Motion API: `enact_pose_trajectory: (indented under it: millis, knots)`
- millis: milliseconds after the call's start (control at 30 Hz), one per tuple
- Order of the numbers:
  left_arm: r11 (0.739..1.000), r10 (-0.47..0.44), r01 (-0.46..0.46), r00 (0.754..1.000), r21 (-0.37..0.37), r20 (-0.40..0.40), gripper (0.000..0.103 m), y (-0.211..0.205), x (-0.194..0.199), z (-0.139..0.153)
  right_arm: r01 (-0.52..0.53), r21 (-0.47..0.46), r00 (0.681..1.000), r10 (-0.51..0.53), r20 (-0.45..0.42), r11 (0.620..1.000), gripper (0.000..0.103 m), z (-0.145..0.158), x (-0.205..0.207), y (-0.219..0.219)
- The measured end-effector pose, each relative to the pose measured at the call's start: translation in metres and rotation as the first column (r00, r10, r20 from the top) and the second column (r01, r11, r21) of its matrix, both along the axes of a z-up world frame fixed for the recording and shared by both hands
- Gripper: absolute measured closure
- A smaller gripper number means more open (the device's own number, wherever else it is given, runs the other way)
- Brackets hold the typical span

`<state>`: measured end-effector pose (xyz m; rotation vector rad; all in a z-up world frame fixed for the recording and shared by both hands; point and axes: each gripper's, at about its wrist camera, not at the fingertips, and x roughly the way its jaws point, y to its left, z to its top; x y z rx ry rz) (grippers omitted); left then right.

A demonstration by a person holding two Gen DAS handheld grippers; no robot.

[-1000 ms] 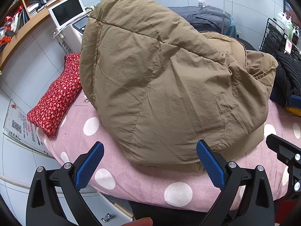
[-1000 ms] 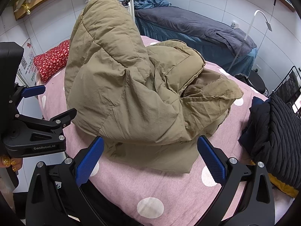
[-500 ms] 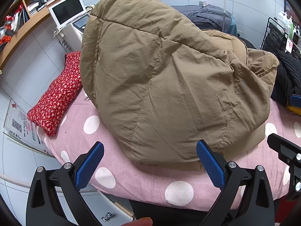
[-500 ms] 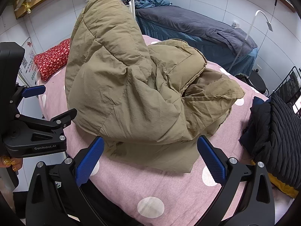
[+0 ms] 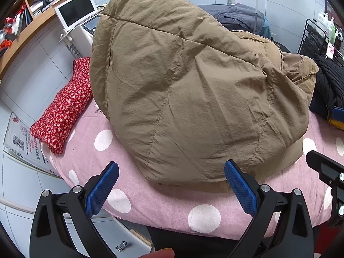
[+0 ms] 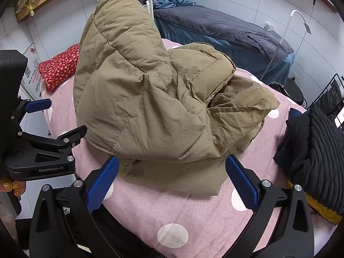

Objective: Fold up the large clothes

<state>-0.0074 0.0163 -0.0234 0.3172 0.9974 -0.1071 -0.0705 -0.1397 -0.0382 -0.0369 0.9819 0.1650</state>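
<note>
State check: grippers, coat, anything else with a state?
Left gripper: jaws open, holding nothing.
Right gripper: jaws open, holding nothing.
Puffy tan quilted coat: unfolded, heaped on the bed.
Pink polka-dot bed cover: spread flat under the coat.
Red floral pillow: lying at the bed's far edge.
White-framed monitor: screen dark.

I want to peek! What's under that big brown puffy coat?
Under the brown coat shows the pink spotted bedcover, running out at its edges. Whatever lies beneath the heap's middle is covered, so I cannot tell.
</note>
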Motion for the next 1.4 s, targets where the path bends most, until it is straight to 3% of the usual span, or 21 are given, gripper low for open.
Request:
enact_pose_trajectory:
  millis: [1400]
  knots:
    - [1.0, 0.005, -0.005, 1.0, 0.015, -0.014, 0.006, 0.0054, 0.0051, -0.0049, -0.001, 0.02, 1.0, 0.001, -0.007, 1.0, 0.005, -0.0074, 0.0004, -0.0047]
